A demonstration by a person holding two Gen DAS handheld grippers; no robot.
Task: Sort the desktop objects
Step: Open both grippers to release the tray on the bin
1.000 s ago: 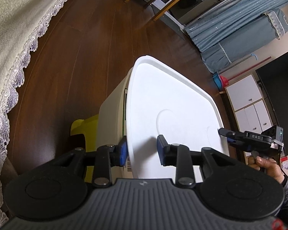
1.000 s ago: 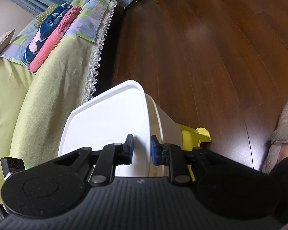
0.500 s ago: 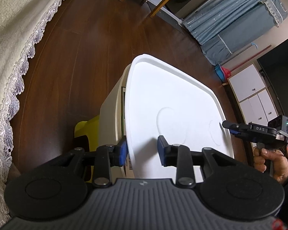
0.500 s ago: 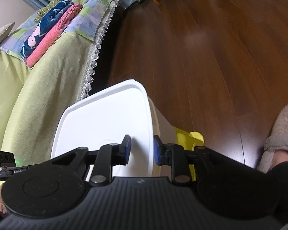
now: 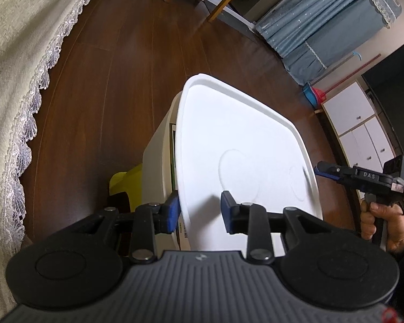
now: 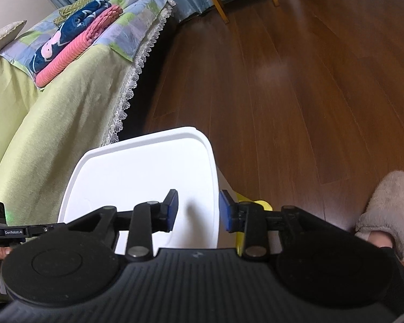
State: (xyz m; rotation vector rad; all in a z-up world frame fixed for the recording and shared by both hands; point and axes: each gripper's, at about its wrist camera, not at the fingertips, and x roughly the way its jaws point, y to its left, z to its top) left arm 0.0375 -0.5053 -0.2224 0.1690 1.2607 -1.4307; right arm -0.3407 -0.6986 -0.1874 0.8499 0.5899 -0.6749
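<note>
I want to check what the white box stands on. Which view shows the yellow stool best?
Left wrist: the yellow stool shows its seat and a leg beside the box. Right wrist shows only a sliver behind a finger.

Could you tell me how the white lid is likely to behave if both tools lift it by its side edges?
The white lid looks thin, broad and probably plastic, so likely light but somewhat flexible. Its smooth raised rim may slip between the pads. Each open tool, left and right, straddles one edge, so uneven lifting could tilt it.
</note>
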